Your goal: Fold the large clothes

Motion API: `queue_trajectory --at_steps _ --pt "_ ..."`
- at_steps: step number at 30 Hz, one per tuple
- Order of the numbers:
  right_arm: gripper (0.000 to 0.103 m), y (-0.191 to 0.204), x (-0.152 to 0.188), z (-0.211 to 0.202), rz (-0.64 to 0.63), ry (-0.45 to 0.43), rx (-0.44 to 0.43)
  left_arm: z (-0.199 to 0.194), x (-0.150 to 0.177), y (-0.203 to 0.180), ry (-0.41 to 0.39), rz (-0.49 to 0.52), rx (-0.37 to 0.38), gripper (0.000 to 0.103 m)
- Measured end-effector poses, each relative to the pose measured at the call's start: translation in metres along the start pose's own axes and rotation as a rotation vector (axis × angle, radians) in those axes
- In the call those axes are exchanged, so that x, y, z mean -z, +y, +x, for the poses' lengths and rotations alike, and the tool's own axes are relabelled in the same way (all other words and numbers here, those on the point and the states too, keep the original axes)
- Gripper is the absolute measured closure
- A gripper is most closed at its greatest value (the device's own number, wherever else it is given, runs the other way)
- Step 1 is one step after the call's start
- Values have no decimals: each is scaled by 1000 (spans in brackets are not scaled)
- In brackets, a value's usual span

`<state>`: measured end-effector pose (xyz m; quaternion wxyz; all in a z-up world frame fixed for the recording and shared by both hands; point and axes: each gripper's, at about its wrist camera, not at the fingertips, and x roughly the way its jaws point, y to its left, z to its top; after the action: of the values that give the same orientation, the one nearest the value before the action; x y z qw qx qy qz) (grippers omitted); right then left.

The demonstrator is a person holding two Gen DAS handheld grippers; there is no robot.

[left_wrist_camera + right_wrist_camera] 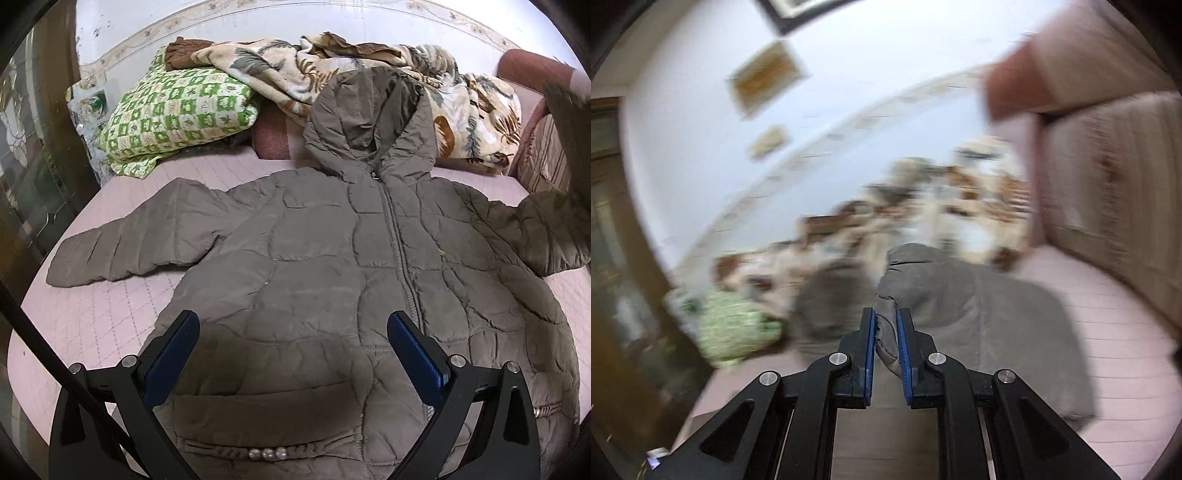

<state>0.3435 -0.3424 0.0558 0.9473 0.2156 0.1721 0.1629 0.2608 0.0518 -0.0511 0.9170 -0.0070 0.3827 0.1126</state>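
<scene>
Spread flat, front up, across the pink bed (110, 317): a grey-brown padded jacket (332, 266), zipped, hood (369, 122) toward the pile of blanket (280, 74) and green checked pillow (177, 114) at the far side. Left sleeve (129, 243) stretched out flat on the cover.

Left gripper (293, 325) released, jaws wide apart, poised above the jacket's lower hem with nothing between the pads; whether the tips brush the fabric cannot be told.

Right gripper (886, 321) clenched on a bunched fold of the jacket, most likely the cuff end of the right sleeve (908, 295), fabric pinched between the blue pads (904, 343). Right wrist view heavily blurred, so finer detail lost.

Step in hand, by judgement: first fold, bringing the right sleeve inward over the body. Nothing folded yet on the left side.

Next move calls for carrying the pinched sleeve across the chest toward the zip (397, 236), laying it flat without dragging the body of the jacket along, then letting go. Puffy, slippery fill likely to spring back, so a press-down after release probably needed. Left gripper well placed to pin the hem meanwhile.
</scene>
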Motion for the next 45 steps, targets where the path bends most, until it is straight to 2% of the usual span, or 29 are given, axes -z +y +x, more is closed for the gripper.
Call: queue_trajectory --at_steps 4,6,8,11,15,17,19,21,22,23,24,25,27,28,30,31,34,37,39,42,45 --pt "90 80 27 17 -110 52 -139 2 1 8 8 -8 -12 2" --pt "90 104 46 31 -141 92 -171 2 2 10 12 -12 -12 2" --pt "90 126 74 58 -148 171 -211 1 2 13 10 -16 -12 2" --pt "90 144 109 92 -149 257 -265 1 3 16 8 -19 -19 2" --pt "86 147 149 136 -159 342 -258 7 4 19 25 -28 -25 2" --pt "84 148 169 155 -149 430 -277 9 3 19 32 -30 -29 2" --pt "84 145 171 157 -108 475 -337 10 3 20 34 -30 -29 2" --pt "83 146 158 142 -126 429 -353 11 2 21 34 -35 -28 2" --pt "77 144 150 135 -138 388 -335 10 1 20 34 -38 -23 2" --pt "65 136 138 127 -146 337 -294 11 1 20 33 -37 -21 2" --pt "58 130 132 122 -149 311 -254 11 0 18 31 -32 -24 2" --pt "48 113 122 119 -157 284 -152 12 -1 17 30 -26 -26 2" --pt "47 86 115 121 -173 288 -10 17 -5 13 28 -8 -35 2" --pt "47 63 114 125 -194 305 115 21 -9 11 28 -4 -42 2" --pt "47 32 115 130 -181 350 245 32 -16 8 46 -4 -41 2" --pt "47 8 118 135 -132 387 276 39 -19 7 59 -8 -45 2" --pt "48 -36 128 143 -48 472 329 62 -30 1 85 -13 -72 2" --pt "49 -60 149 159 -41 569 369 93 -39 -8 123 8 -98 2" --pt "48 -70 161 165 -21 628 358 118 -42 -12 161 30 -138 2" --pt "47 -71 171 168 -59 638 366 141 -43 -14 207 27 -144 1" --pt "46 -65 165 166 -81 650 383 137 -49 -13 198 24 -150 0"
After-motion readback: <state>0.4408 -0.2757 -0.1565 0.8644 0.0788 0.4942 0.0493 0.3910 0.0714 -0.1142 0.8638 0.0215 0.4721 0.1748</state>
